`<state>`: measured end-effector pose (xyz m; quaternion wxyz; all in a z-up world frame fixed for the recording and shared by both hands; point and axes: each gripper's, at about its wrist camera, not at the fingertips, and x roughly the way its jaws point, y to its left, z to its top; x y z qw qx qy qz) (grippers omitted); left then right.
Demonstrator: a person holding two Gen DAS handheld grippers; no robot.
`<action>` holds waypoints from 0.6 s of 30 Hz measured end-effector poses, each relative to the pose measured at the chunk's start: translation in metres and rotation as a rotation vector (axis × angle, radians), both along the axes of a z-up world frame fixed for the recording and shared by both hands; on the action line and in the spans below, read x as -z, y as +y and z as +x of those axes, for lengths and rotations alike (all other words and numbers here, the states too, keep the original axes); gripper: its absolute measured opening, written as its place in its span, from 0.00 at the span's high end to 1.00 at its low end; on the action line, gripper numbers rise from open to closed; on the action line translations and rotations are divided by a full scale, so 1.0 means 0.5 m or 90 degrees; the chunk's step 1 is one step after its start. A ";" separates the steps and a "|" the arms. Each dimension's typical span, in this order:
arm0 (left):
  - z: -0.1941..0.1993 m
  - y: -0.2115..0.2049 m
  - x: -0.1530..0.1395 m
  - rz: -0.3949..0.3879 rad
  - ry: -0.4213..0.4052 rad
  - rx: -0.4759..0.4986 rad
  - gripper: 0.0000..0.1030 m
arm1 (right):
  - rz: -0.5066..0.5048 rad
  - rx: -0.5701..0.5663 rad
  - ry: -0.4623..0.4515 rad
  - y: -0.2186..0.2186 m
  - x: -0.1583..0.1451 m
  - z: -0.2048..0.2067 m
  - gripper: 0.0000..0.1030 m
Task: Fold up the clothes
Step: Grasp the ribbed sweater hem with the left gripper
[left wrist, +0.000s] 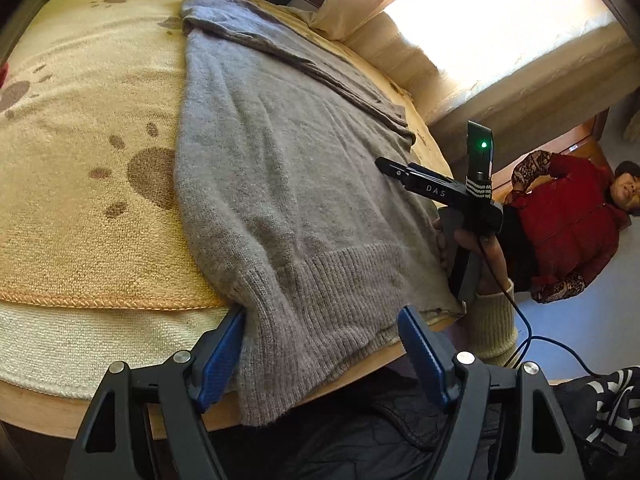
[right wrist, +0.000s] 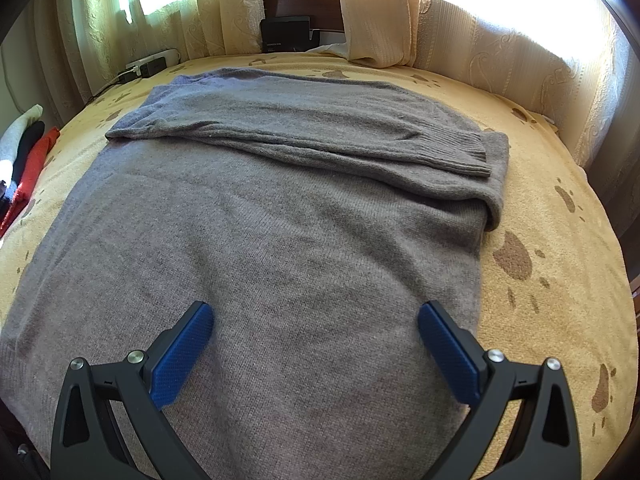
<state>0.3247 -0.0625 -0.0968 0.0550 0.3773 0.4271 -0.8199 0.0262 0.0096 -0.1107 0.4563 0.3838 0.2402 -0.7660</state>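
Only the left wrist view shows a person (left wrist: 568, 224) beyond the sweater (left wrist: 288, 184).

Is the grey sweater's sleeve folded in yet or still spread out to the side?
Folded in. The sleeve lies across the upper body of the grey sweater, its ribbed cuff resting on the knit near the right edge.

The yellow blanket (right wrist: 560, 248) lies bare either side of the grey sweater (right wrist: 260, 240), giving free passage, while curtains (right wrist: 376, 12), dark boxes (right wrist: 286, 32) and stacked clothes (right wrist: 28, 148) crowd its edges.
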 end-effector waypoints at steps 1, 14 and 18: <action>0.003 0.001 -0.001 0.001 -0.003 -0.005 0.24 | 0.000 0.000 0.000 0.000 0.000 0.000 0.01; 0.008 -0.026 0.030 0.028 -0.037 -0.066 0.87 | -0.033 0.000 -0.007 0.014 -0.011 -0.002 0.02; 0.008 -0.027 0.025 0.027 -0.037 -0.064 0.87 | -0.165 0.007 -0.031 0.097 -0.062 -0.009 0.10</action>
